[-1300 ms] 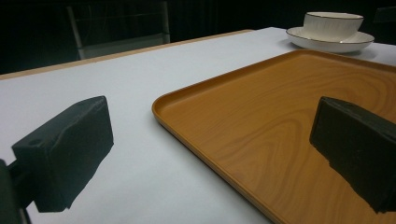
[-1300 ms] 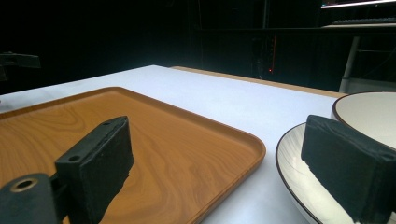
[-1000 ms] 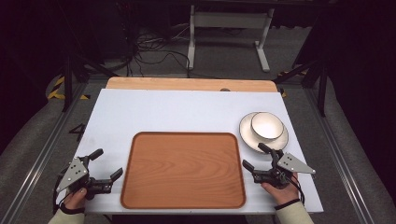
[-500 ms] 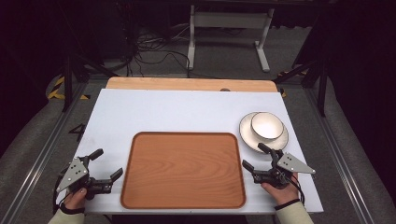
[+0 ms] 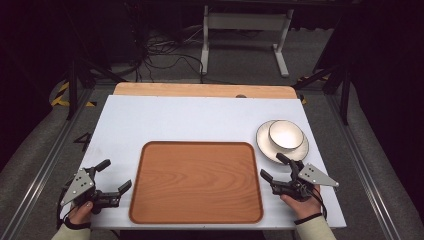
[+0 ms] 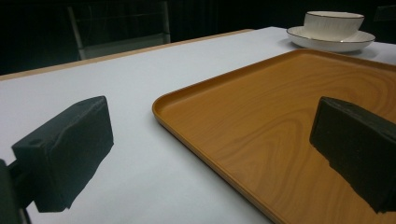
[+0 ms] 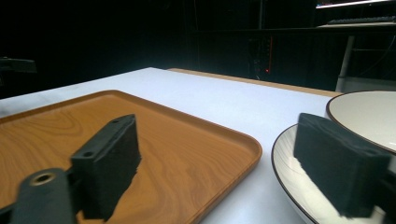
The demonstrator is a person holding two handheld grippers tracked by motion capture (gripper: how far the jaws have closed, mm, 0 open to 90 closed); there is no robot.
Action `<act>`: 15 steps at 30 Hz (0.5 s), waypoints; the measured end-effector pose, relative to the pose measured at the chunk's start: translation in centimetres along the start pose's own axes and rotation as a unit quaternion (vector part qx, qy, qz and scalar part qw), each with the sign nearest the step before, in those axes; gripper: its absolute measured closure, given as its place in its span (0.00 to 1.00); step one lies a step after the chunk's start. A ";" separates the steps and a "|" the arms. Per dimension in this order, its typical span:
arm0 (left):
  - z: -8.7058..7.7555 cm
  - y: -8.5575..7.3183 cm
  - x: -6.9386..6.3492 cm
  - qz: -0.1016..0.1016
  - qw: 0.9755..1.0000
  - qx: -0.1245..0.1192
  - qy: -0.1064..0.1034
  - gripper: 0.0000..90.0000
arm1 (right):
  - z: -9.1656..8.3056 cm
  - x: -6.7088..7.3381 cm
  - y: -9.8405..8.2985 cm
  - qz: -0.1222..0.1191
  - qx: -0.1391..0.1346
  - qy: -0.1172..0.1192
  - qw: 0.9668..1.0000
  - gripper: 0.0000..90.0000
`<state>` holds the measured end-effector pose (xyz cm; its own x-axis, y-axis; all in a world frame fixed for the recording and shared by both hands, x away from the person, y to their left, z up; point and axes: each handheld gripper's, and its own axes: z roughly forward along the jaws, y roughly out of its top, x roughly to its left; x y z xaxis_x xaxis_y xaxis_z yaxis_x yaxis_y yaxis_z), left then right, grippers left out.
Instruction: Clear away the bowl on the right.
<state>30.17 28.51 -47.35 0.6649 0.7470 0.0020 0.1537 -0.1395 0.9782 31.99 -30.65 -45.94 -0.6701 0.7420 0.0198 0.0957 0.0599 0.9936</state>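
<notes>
The left gripper [image 5: 111,176] and the right gripper [image 5: 274,166] sit with jaws wide apart and holding nothing on each side of the bare wooden tray [image 5: 196,215], maybe ready for the bowl [image 5: 285,135] on its plate [image 5: 264,145] nearby.

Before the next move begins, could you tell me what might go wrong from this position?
1. The bowl sits loose on the plate, off-centre; lifting the plate alone could let it slide or tip.
2. The right gripper, open, is already close to the plate's rim with one jaw over it in the right gripper view; a careless advance could knock the stack.
3. The left gripper, open, points at the tray; a nudge could push the tray toward the dishes.
</notes>
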 end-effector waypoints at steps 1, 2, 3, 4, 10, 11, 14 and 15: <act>0.0 0.0 0.0 0.000 1.000 0.000 0.000 0.00 | -0.1 0.0 0.1 -0.004 0.003 -0.002 1.000 0.22; 0.0 0.0 0.0 0.000 1.000 0.000 0.000 0.00 | -0.2 0.0 0.2 -0.003 0.002 -0.001 1.000 0.23; 0.0 0.0 0.0 0.000 1.000 0.000 0.000 0.00 | -0.4 -0.1 0.5 0.001 -0.005 -0.001 1.000 0.24; 0.0 0.0 0.0 0.000 1.000 0.000 0.000 0.00 | -0.4 -0.1 0.5 0.001 -0.005 -0.001 1.000 0.24; 0.0 0.0 0.0 0.001 1.000 0.001 0.000 0.00 | -0.9 -0.2 2.3 0.012 -0.018 -0.005 1.000 0.24; 0.0 0.0 0.0 0.001 1.000 0.001 0.000 0.00 | -0.9 -0.2 2.7 0.010 -0.014 -0.003 1.000 0.24; 0.0 0.0 0.0 0.000 1.000 0.000 0.000 0.00 | -1.1 0.1 3.8 -0.003 -0.010 -0.002 1.000 0.26; 0.0 0.0 0.0 0.000 1.000 0.000 0.000 0.00 | -1.1 0.3 4.2 -0.005 -0.012 0.001 1.000 0.26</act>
<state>30.21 28.50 -47.35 0.6650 0.7468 0.0024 0.1531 -0.1395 0.9783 31.40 -30.94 -41.67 -0.6719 0.7406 0.0105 0.0724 0.0515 0.9960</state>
